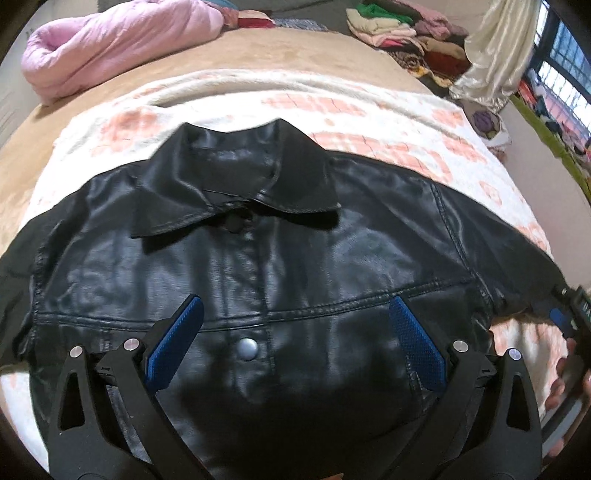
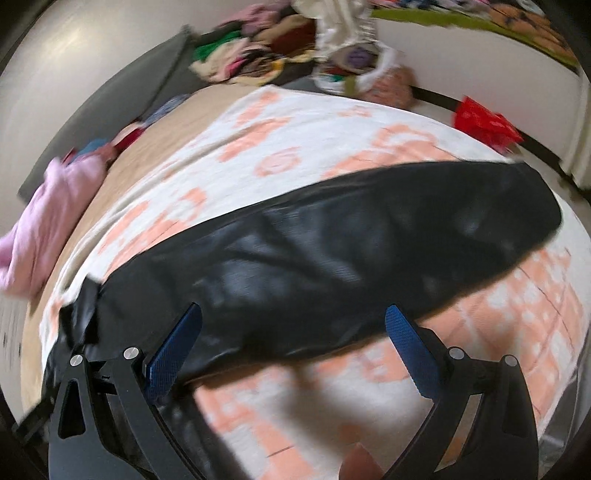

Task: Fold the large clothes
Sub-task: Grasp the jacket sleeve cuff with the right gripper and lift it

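A black leather jacket [image 1: 288, 258] lies front up and spread flat on a white and pink blanket [image 1: 369, 107], collar [image 1: 236, 177] toward the far side, a silver snap button [image 1: 246, 349] on its placket. My left gripper [image 1: 295, 325] hovers open over the jacket's chest, holding nothing. In the right wrist view the jacket's right sleeve [image 2: 332, 251] stretches out to the right across the blanket [image 2: 295, 140]. My right gripper [image 2: 293, 328] is open over the sleeve's near edge, empty. It also shows at the right edge of the left wrist view [image 1: 569, 317].
A rolled pink quilt [image 1: 110, 48] lies at the bed's far left. A pile of folded clothes [image 1: 410, 33] sits at the far right, beside a cream curtain [image 1: 495, 55]. A red bag [image 2: 484, 122] lies beyond the bed's right side.
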